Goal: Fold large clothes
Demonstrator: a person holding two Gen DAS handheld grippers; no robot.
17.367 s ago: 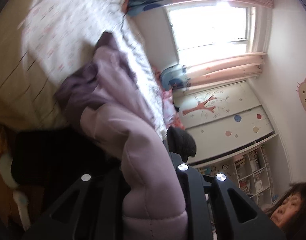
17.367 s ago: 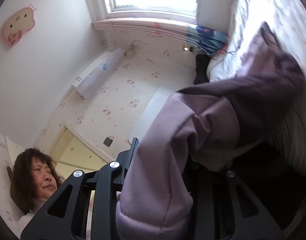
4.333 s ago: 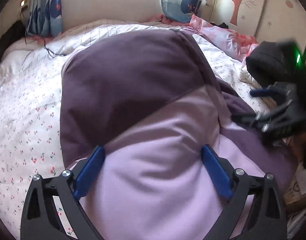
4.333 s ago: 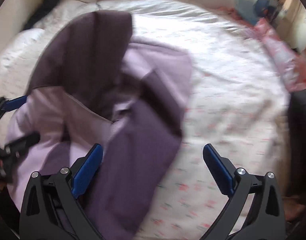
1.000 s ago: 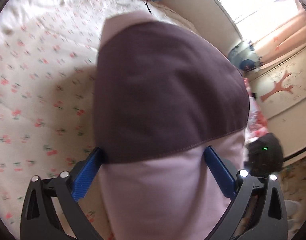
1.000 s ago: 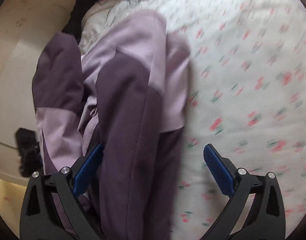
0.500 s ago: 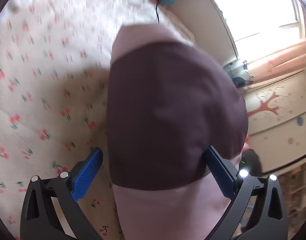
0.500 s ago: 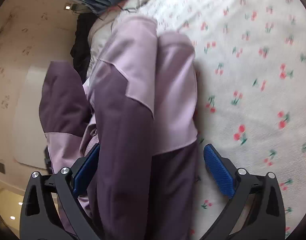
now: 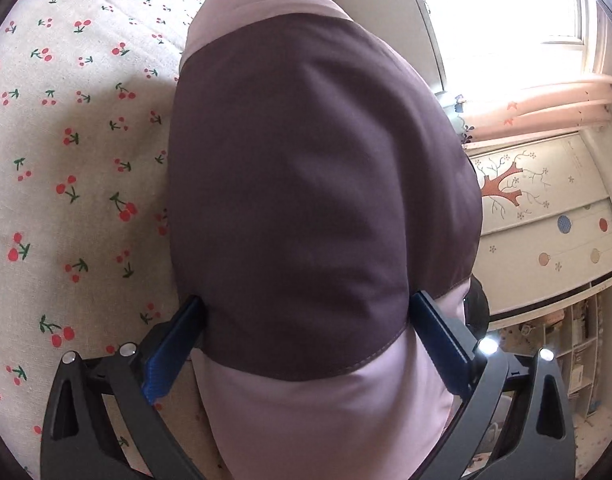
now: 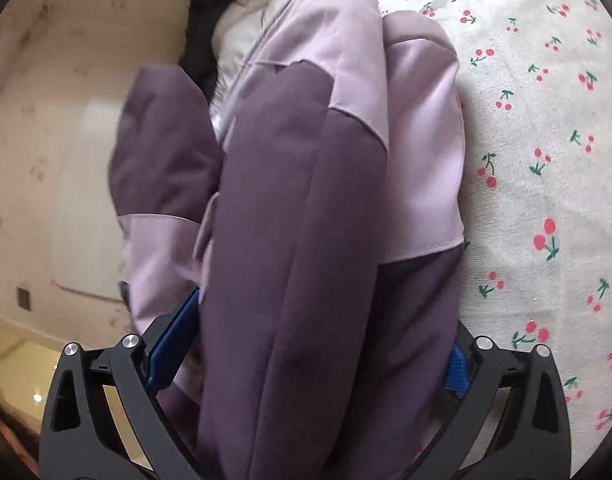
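The jacket (image 9: 322, 184) lies bundled on the bed (image 9: 66, 152), its long axis running from 6 o'clock to 12 o'clock in both views, away from me toward the far end of the bed. My left hand-held gripper (image 9: 306, 344) is spread wide, its blue-padded fingers (image 9: 174, 350) straddling the bundle on either side; the cloth bulges up between them, and I cannot tell whether the pads press it. My right hand-held gripper (image 10: 306, 352) stands equally wide around the jacket (image 10: 306, 216), the pad at 4 o'clock mostly hidden behind fabric.

The left view shows a smooth, rounded dark-purple panel with a pale lilac band at 6 o'clock and a lilac edge at 12 o'clock; a window (image 9: 518, 12) glares at 1 o'clock, with a tree-painted wardrobe (image 9: 546, 216) at 3 o'clock. The right view shows folds instead: long padded dark-purple ridges, lilac panels stitched along curved seams, and a separate lobe hanging out at 9 o'clock. The sheet is white cotton printed with red cherries.
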